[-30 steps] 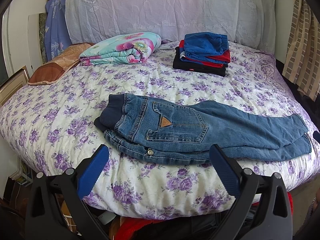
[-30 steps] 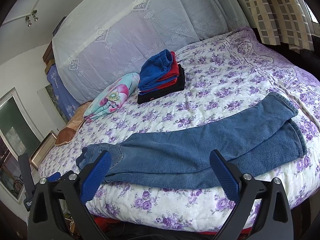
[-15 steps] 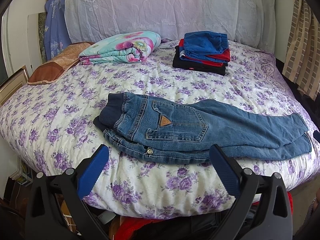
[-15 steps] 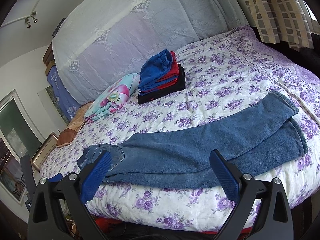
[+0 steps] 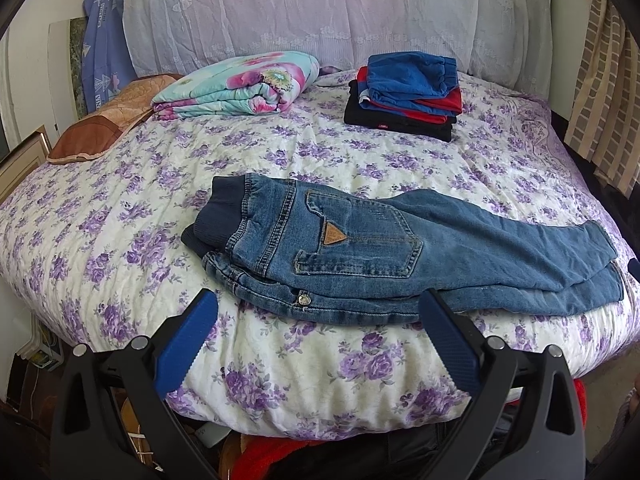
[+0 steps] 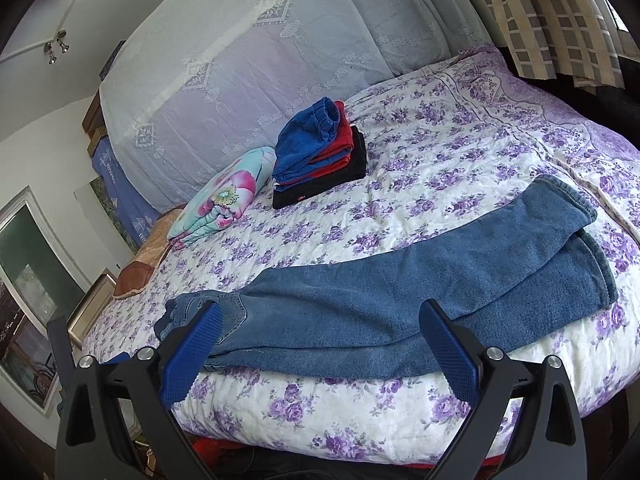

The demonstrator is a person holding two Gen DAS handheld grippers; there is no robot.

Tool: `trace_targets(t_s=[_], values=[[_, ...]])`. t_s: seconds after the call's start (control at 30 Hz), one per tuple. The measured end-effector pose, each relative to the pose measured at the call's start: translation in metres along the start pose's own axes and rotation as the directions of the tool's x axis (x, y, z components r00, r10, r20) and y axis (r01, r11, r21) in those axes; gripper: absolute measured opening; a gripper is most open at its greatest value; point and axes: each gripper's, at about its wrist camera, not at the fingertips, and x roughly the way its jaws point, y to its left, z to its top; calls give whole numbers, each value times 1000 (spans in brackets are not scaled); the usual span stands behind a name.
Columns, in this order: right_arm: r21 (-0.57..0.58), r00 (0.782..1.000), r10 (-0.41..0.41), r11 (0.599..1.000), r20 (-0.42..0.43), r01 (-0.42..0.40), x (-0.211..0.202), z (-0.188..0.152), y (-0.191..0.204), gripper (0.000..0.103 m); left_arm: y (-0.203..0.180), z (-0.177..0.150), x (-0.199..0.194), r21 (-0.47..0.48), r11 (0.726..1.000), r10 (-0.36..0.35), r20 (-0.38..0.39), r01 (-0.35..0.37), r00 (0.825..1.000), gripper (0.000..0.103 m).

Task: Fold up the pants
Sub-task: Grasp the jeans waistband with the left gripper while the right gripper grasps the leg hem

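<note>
- Left wrist view: the left gripper [image 5: 318,312] stands with its blue-padded jaws spread wide and nothing between them, held off the near edge of the bed [image 5: 320,392].
- The jeans [image 5: 400,256] lie flat on the purple-flowered quilt, folded lengthwise so one leg rests on the other; the dark ribbed waistband [image 5: 216,216] points left and the hems reach toward the right edge.
- A back pocket with a small brown triangular patch [image 5: 333,237] faces up, and a metal button [image 5: 304,299] shows at the near edge of the denim, just beyond the gripper tips.
- Farther back, a folded floral blanket [image 5: 240,88] sits at the left and a stack of folded clothes [image 5: 408,92], blue on red on black, sits at the right, both well apart from the jeans.
- Right wrist view: the right gripper [image 6: 320,322] is likewise wide apart and empty, off the bed's near edge.
- From here the jeans [image 6: 380,312] stretch from the waist behind the left pad to the two stacked hems [image 6: 576,248] at the upper right; the upper leg is angled a little away from the lower one.
- The clothes stack [image 6: 320,152] and the blanket [image 6: 228,196] lie side by side near the lace-draped headboard [image 6: 260,60].
</note>
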Motion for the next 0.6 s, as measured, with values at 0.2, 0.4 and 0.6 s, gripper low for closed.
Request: trace_targets(t_s=[0.2, 0.4, 0.6], values=[[108, 1000, 21, 994, 13, -23, 2, 4, -24, 99, 41, 2, 30, -120, 990, -86, -57, 79, 995, 98], [205, 996, 91, 975, -16, -86, 16, 8, -52, 99, 72, 3, 54, -305, 917, -298, -93, 258, 950, 98], [254, 993, 122, 960, -6, -116, 22, 13, -69, 99, 105, 14, 66, -485, 829, -348, -59, 278, 936, 98]])
